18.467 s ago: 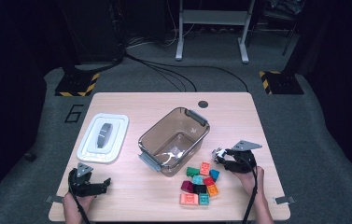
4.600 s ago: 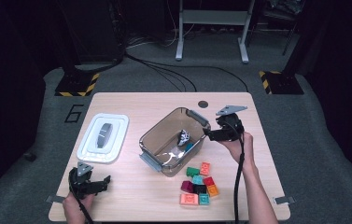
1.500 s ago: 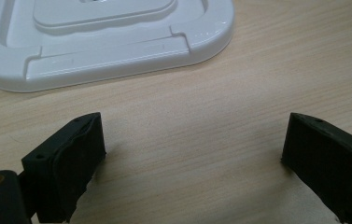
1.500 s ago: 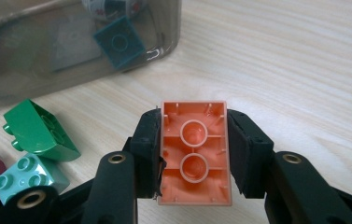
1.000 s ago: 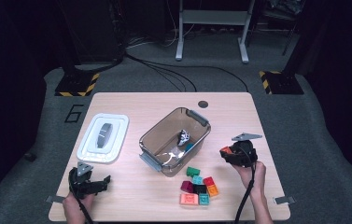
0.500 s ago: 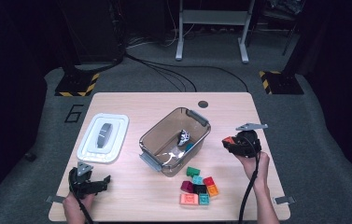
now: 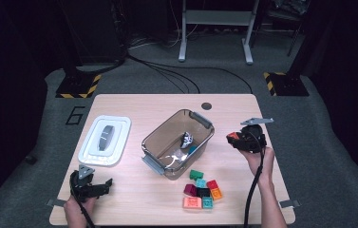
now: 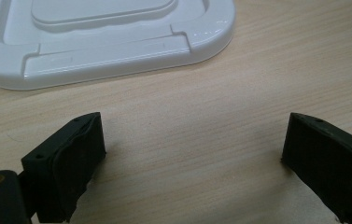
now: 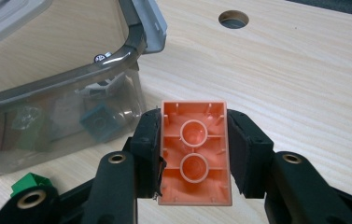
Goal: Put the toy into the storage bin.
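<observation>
An orange brick (image 9: 194, 151) sits between the pads of my right gripper (image 9: 193, 154), which is shut on it, hollow underside facing the camera. From above, that right gripper (image 7: 236, 138) hangs over the table just right of the clear plastic bin (image 7: 154, 145). The bin (image 9: 47, 100) holds a black-and-white piece (image 7: 186, 139) and a teal brick (image 9: 100, 122). Several loose bricks (image 7: 200, 189) lie in front of the bin. My left gripper (image 7: 101, 185) rests open at the near left corner; between its pads (image 8: 75, 161) is bare wood.
A white lid (image 7: 104, 140) lies left of the bin, its rim (image 8: 117, 51) just ahead of the left gripper. A round cable hole (image 7: 207, 106) sits near the table's far edge. A green brick (image 9: 30, 183) lies by the bin's wall.
My right gripper has risen with the orange brick and drifted toward the far side, beside the bin. The left gripper has stayed put.
</observation>
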Action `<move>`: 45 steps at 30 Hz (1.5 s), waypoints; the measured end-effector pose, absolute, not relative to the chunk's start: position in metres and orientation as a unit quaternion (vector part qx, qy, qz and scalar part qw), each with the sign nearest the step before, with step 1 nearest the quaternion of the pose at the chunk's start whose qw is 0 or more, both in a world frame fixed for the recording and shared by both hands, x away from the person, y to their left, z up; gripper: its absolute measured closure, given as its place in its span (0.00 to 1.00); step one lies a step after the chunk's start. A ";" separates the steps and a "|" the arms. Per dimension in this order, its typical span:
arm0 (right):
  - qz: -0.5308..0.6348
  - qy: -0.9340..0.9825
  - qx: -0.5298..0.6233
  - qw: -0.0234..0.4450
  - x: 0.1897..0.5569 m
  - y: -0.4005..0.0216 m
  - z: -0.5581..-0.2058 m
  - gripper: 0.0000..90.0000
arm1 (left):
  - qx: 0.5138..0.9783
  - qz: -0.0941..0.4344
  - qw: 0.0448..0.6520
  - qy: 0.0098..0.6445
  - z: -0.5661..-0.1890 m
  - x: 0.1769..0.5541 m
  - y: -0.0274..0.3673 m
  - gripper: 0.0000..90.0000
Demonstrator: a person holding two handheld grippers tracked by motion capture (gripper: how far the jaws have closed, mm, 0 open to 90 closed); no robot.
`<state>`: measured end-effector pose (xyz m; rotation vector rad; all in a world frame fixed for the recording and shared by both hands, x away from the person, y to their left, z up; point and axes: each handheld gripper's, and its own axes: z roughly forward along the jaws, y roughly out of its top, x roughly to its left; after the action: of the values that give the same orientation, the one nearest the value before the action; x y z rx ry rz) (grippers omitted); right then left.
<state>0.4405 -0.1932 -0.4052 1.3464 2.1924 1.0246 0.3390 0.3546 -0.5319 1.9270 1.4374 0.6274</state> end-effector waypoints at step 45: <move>0.371 0.816 0.403 0.187 0.482 -0.122 -0.362 0.65 | 0.734 0.239 0.323 0.548 -0.532 0.339 0.355 0.06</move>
<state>0.4820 -0.1220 -0.3623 1.1339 2.2961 1.0443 0.3389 0.3546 -0.5319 1.9264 1.4380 0.6271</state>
